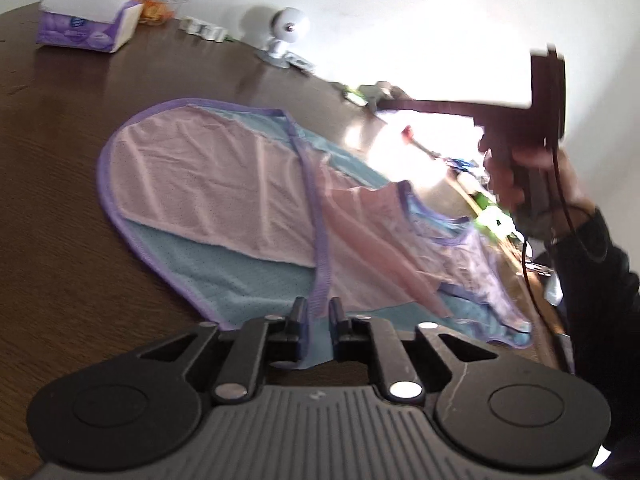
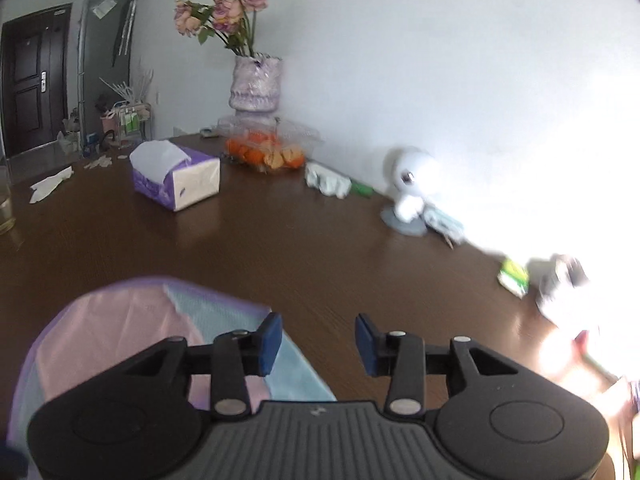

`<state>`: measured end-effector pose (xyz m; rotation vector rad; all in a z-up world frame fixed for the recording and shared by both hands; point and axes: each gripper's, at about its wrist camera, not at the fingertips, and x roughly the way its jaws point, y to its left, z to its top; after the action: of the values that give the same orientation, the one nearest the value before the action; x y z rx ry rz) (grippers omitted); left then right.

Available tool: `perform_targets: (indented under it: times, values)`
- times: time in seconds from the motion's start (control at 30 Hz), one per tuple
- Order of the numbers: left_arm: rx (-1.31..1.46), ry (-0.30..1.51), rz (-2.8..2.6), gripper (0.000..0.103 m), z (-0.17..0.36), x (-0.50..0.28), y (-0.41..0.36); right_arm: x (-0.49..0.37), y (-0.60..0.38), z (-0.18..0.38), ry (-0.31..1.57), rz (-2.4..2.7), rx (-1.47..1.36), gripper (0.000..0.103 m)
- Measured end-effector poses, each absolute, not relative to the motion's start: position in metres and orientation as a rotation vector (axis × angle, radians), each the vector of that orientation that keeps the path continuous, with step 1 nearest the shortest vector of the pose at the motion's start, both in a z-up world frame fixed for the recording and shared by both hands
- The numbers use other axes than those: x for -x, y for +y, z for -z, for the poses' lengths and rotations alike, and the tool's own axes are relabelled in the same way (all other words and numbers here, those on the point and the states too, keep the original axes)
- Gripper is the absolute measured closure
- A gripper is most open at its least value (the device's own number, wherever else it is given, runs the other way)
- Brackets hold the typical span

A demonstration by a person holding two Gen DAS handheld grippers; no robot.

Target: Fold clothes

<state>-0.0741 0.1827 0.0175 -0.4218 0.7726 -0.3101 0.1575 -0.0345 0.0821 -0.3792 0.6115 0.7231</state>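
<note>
My left tongs (image 1: 316, 320) sit slightly parted around the purple hem of the pink-and-blue mesh garment (image 1: 224, 200) on the dark wooden bench (image 1: 60, 160); right tongs (image 2: 318, 344) open, empty. Mid-fold; next regrip far edge.

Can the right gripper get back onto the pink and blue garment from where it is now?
Probably yes: the right gripper is open and empty above the garment, with only bare table around.
</note>
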Motion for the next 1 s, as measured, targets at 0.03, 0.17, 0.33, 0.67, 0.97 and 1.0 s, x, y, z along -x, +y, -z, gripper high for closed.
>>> perform_targets:
  times: [0.03, 0.17, 0.33, 0.67, 0.97, 1.0]
  values:
    - [0.409, 0.771, 0.325, 0.076, -0.018, 0.074, 0.179, -0.153, -0.048, -0.078, 0.643, -0.721, 0.387, 0.065]
    - [0.349, 0.815, 0.348, 0.083, -0.010, 0.063, 0.164, -0.130, -0.087, -0.048, 0.754, -0.685, 0.375, 0.067]
    - [0.280, 0.824, 0.319, 0.095, -0.012, 0.062, 0.162, -0.112, -0.101, -0.017, 0.765, -0.651, 0.313, 0.078]
    - [0.232, 0.822, 0.227, 0.103, -0.019, 0.062, 0.184, -0.115, -0.125, -0.028, 0.716, -0.526, 0.222, 0.100]
    - [0.219, 0.791, 0.401, 0.056, -0.018, 0.077, 0.174, -0.002, -0.156, -0.038, 0.735, -0.887, 0.225, 0.071]
    - [0.202, 0.790, 0.407, 0.060, -0.016, 0.077, 0.172, 0.006, -0.157, -0.034, 0.745, -0.894, 0.221, 0.071]
